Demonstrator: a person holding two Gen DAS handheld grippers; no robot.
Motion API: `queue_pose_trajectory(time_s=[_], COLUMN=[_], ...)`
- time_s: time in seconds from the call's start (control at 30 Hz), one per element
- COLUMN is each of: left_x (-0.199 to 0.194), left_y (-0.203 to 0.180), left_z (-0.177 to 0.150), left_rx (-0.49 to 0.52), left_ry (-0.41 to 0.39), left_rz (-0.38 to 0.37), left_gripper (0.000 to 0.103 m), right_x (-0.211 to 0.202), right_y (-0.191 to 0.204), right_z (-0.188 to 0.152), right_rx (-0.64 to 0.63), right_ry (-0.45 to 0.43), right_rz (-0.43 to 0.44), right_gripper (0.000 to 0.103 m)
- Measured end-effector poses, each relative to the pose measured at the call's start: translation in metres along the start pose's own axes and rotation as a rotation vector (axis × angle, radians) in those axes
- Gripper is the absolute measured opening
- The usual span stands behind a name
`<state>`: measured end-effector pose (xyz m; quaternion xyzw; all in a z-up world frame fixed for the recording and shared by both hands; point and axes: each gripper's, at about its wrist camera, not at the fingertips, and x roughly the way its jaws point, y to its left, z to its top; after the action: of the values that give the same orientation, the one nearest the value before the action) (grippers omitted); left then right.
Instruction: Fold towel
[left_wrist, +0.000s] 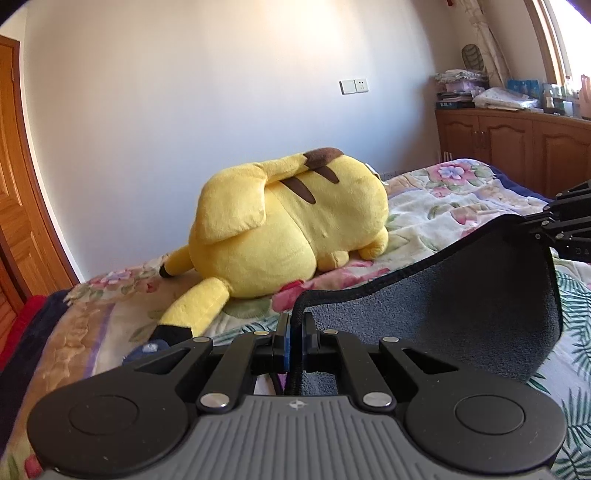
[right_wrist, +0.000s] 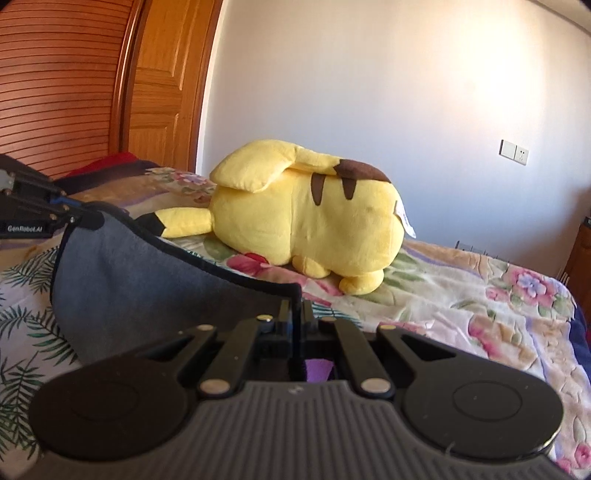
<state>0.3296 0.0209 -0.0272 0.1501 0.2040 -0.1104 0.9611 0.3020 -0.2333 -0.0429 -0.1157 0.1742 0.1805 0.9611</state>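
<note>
A dark grey towel (left_wrist: 461, 295) with a black hem hangs stretched between my two grippers above the bed. My left gripper (left_wrist: 295, 325) is shut on one top corner of it. My right gripper (right_wrist: 295, 314) is shut on the other top corner; it also shows in the left wrist view (left_wrist: 532, 225) at the right edge. In the right wrist view the towel (right_wrist: 147, 280) sags to the left toward my left gripper (right_wrist: 86, 216). The towel's lower part is hidden behind the gripper bodies.
A big yellow plush toy (left_wrist: 291, 221) lies on the floral bedspread (left_wrist: 443, 199) just beyond the towel; it also shows in the right wrist view (right_wrist: 314, 221). A wooden door (right_wrist: 162, 85) stands to the left, a wooden cabinet (left_wrist: 517, 147) with stacked items to the right.
</note>
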Motion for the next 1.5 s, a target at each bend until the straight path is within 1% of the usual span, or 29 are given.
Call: queue_pose_trajectory(time_s=[0.33, 0.53, 0.63, 0.83, 1.07, 1.13, 1.17, 1.2, 1.23, 1.27, 1.3, 1.43, 1.5], left_x=[0.029, 0.055, 0.07, 0.098, 0.121, 0.125, 0.126, 0.125, 0.124, 0.122, 0.12, 0.117, 0.112], left_y=[0.004, 0.006, 0.003, 0.002, -0.004, -0.007, -0.008, -0.008, -0.009, -0.01, -0.011, -0.012, -0.014], left_z=[0.006, 0.004, 0.001, -0.006, -0.021, -0.024, -0.025, -0.026, -0.027, -0.028, -0.028, -0.029, -0.029], left_rx=[-0.019, -0.036, -0.029, -0.05, -0.065, -0.065, -0.069, -0.075, -0.076, -0.074, -0.071, -0.085, -0.093], left_ry=[0.0, 0.029, 0.047, 0.079, 0.128, 0.144, 0.15, 0.148, 0.145, 0.141, 0.14, 0.154, 0.158], left_rz=[0.03, 0.05, 0.057, 0.069, 0.09, 0.103, 0.107, 0.106, 0.103, 0.106, 0.109, 0.1, 0.09], left_gripper=[0.0, 0.0, 0.0, 0.0, 0.0, 0.0, 0.011, 0.025, 0.031, 0.04, 0.044, 0.049, 0.054], right_x=[0.021, 0.037, 0.049, 0.073, 0.095, 0.1, 0.1, 0.098, 0.097, 0.096, 0.095, 0.09, 0.087], right_y=[-0.013, -0.015, -0.017, -0.018, -0.02, -0.02, -0.021, -0.02, -0.02, -0.02, -0.02, -0.018, -0.017], right_z=[-0.002, -0.005, -0.01, -0.024, -0.041, -0.045, -0.046, -0.046, -0.047, -0.048, -0.048, -0.048, -0.047], right_rx=[0.023, 0.02, 0.045, 0.041, 0.044, 0.066, 0.081, 0.091, 0.098, 0.102, 0.101, 0.099, 0.097], right_ry=[-0.027, -0.021, 0.001, 0.04, 0.107, 0.145, 0.141, 0.135, 0.134, 0.135, 0.137, 0.141, 0.146], right_rz=[-0.032, -0.043, -0.043, -0.054, -0.043, -0.038, -0.043, -0.043, -0.041, -0.035, -0.03, -0.028, -0.028], right_gripper=[0.004, 0.004, 0.004, 0.004, 0.004, 0.005, 0.006, 0.015, 0.03, 0.037, 0.044, 0.045, 0.045])
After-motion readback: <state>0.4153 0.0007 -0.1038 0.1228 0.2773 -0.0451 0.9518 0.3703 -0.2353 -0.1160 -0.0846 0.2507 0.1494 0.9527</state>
